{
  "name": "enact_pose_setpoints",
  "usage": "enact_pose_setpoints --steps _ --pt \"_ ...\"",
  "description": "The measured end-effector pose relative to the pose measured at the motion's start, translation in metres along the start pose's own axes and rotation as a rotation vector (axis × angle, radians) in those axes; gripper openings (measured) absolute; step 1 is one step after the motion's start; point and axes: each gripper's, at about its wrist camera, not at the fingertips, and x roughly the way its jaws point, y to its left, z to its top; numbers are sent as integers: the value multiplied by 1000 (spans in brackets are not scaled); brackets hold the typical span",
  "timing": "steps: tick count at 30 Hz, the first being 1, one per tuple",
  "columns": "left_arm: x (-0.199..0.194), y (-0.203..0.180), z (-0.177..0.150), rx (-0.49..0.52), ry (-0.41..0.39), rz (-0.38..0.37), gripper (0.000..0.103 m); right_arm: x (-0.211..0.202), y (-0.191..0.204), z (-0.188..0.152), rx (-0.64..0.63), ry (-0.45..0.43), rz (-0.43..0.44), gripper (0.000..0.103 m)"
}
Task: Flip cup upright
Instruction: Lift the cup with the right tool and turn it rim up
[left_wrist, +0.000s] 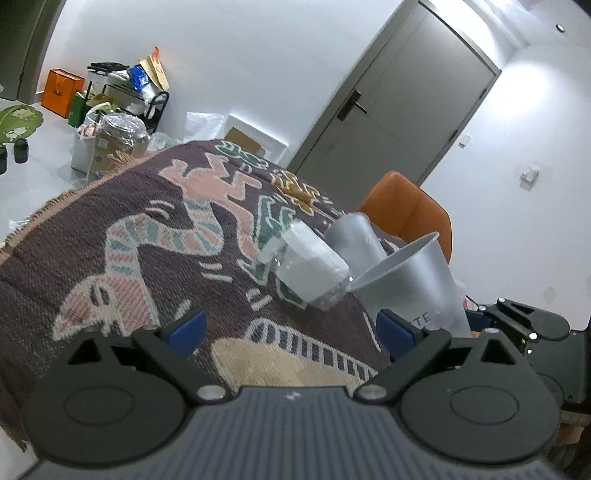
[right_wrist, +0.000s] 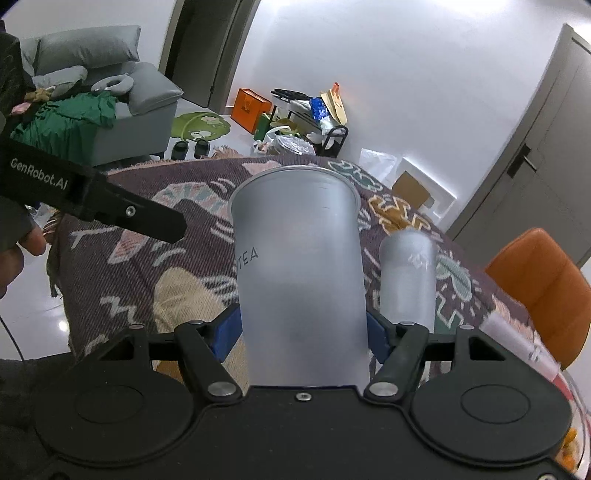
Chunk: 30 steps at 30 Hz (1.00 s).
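Observation:
My right gripper (right_wrist: 302, 330) is shut on a large frosted cup (right_wrist: 299, 266) marked "TEA", gripped near its base with the open rim pointing away from the camera. The same cup (left_wrist: 410, 284) shows in the left wrist view, rim up, above the patterned cloth (left_wrist: 147, 236). My left gripper (left_wrist: 291, 328) is open and empty over the cloth, left of the held cup. A clear cup (left_wrist: 310, 264) lies on its side on the cloth. A smaller frosted cup (left_wrist: 354, 240) stands upside down behind it, and also shows in the right wrist view (right_wrist: 408, 277).
An orange chair (left_wrist: 406, 210) stands at the table's far right edge. The left gripper's body (right_wrist: 92, 195) reaches in at the left of the right wrist view. Bags, boxes and a rack (left_wrist: 122, 96) sit on the floor by the far wall. A grey door (left_wrist: 399, 96) is behind.

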Motion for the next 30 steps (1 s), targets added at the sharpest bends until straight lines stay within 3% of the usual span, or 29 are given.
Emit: enact_pose_setpoints --steps 8,17,20,30 --pt "13 -7 -9 70 52 -15 98 12 3 -30 33 38 45 67" --pt "35 -1 -14 61 128 -1 97 37 13 -43 37 64 98 67" --pt "41 2 -13 46 144 0 97 39 16 -44 32 58 106 77" --pt "46 -3 -15 29 170 -25 97 22 8 -42 75 28 111 87"
